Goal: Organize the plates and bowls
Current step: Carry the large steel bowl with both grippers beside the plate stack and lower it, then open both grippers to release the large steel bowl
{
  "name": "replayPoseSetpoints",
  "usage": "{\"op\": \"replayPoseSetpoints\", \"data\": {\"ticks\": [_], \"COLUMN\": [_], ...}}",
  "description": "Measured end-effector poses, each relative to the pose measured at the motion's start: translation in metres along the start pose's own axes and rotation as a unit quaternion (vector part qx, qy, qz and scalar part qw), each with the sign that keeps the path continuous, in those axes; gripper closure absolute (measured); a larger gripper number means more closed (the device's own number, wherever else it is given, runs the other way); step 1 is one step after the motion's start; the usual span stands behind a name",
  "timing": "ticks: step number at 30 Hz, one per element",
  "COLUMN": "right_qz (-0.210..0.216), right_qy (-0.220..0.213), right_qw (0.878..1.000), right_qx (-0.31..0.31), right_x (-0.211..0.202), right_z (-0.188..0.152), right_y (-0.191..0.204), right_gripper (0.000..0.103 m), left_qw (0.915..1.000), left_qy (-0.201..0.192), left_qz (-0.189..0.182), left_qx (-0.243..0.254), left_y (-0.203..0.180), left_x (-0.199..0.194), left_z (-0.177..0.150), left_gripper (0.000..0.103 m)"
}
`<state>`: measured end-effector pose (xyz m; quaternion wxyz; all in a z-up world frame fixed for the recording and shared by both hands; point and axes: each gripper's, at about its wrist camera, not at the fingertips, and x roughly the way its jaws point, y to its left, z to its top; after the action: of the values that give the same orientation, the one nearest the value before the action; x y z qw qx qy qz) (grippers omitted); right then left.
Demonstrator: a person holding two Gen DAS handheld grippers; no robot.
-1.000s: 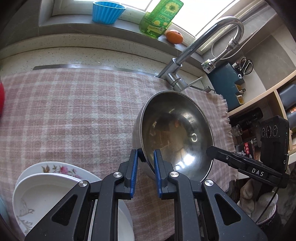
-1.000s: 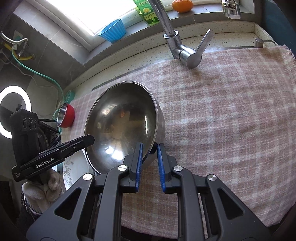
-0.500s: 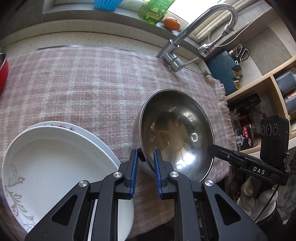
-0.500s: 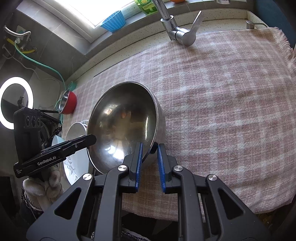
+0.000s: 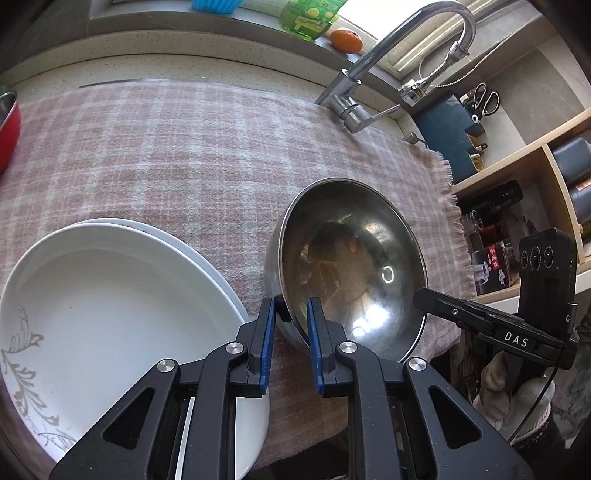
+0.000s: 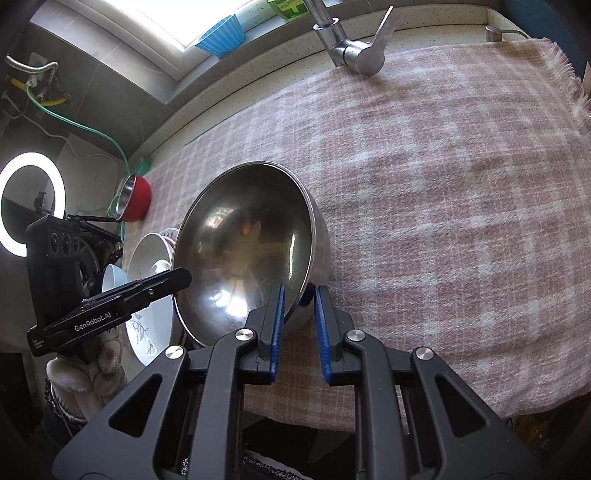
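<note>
A large steel bowl (image 5: pixel 351 266) is held by its rim on both sides, just over the pink checked cloth (image 5: pixel 166 155). My left gripper (image 5: pixel 290 314) is shut on its near-left rim. My right gripper (image 6: pixel 299 301) is shut on the opposite rim of the same bowl (image 6: pixel 243 251). A stack of white plates (image 5: pixel 103 314) with a grey leaf pattern lies to the left of the bowl, also in the right wrist view (image 6: pixel 147 295). A small red bowl (image 6: pixel 135 197) stands at the cloth's far left.
A chrome tap (image 5: pixel 373 62) stands at the back of the counter. A blue cup (image 6: pixel 221 40), a green bottle (image 5: pixel 310 18) and an orange (image 5: pixel 345 38) sit on the window sill. Shelves with jars (image 5: pixel 495 236) are at the right. A light blue bowl (image 6: pixel 112 277) sits beside the plates.
Both grippers have pulled back toward the counter's front edge with the steel bowl. The white plates now fill more of the left wrist view.
</note>
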<state>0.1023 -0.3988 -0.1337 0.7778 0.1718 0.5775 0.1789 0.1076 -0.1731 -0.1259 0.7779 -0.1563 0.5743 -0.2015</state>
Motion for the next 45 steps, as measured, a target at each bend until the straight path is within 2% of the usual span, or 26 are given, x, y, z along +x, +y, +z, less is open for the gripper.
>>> {"op": "replayPoseSetpoints", "data": {"ticks": [8, 11, 13, 15, 21, 22, 23, 25, 29, 31, 32, 39, 45], "right_qz": [-0.004, -0.004, -0.014, -0.022, -0.038, -0.037, -0.035, -0.034, -0.039, -0.036, -0.034, -0.015, 0.002], "right_qy": [-0.006, -0.014, -0.028, -0.042, -0.057, -0.061, -0.066, -0.078, -0.102, -0.102, -0.104, -0.100, -0.096], "right_qw": [1.000, 1.000, 0.999, 0.999, 0.997, 0.997, 0.997, 0.996, 0.994, 0.994, 0.994, 0.995, 0.994], "right_qx": [0.000, -0.008, -0.016, -0.024, -0.036, -0.036, -0.034, -0.029, -0.027, -0.026, -0.023, -0.024, -0.058], "right_x": [-0.001, -0.007, -0.012, -0.018, -0.027, -0.029, -0.030, -0.034, -0.041, -0.042, -0.042, -0.037, -0.028], "right_z": [-0.001, 0.000, 0.000, 0.001, 0.005, 0.006, 0.007, 0.008, 0.010, 0.013, 0.014, 0.022, 0.030], "right_y": [0.001, 0.003, 0.006, 0.009, 0.014, 0.015, 0.015, 0.016, 0.022, 0.025, 0.026, 0.047, 0.084], "right_gripper": [0.083, 0.064, 0.037, 0.030, 0.028, 0.026, 0.025, 0.015, 0.014, 0.002, 0.001, 0.000, 0.000], "left_qw": [1.0000, 0.9999, 0.9999, 0.9998, 0.9985, 0.9981, 0.9977, 0.9968, 0.9954, 0.9945, 0.9939, 0.9892, 0.9852], "left_qy": [-0.002, -0.002, -0.003, -0.010, -0.034, -0.039, -0.044, -0.059, -0.073, -0.079, -0.083, -0.113, -0.138], "left_qz": [0.004, 0.005, 0.007, 0.011, 0.025, 0.028, 0.030, 0.035, 0.049, 0.058, 0.062, 0.088, 0.101], "left_qx": [0.009, 0.014, 0.014, 0.016, 0.036, 0.039, 0.042, 0.041, 0.038, 0.038, 0.038, 0.030, -0.001], "left_y": [-0.005, -0.006, -0.005, -0.005, -0.011, -0.012, -0.012, -0.011, -0.005, -0.001, 0.000, 0.022, 0.056], "left_x": [-0.001, -0.002, -0.003, -0.007, -0.021, -0.024, -0.027, -0.034, -0.045, -0.050, -0.054, -0.084, -0.113], "left_z": [-0.002, -0.001, -0.001, -0.001, 0.000, 0.001, 0.001, 0.001, 0.003, 0.003, 0.003, 0.000, -0.001], "left_gripper": [0.088, 0.084, 0.080, 0.074, 0.062, 0.054, 0.040, 0.026, 0.026, 0.026, 0.026, 0.026, 0.026]}}
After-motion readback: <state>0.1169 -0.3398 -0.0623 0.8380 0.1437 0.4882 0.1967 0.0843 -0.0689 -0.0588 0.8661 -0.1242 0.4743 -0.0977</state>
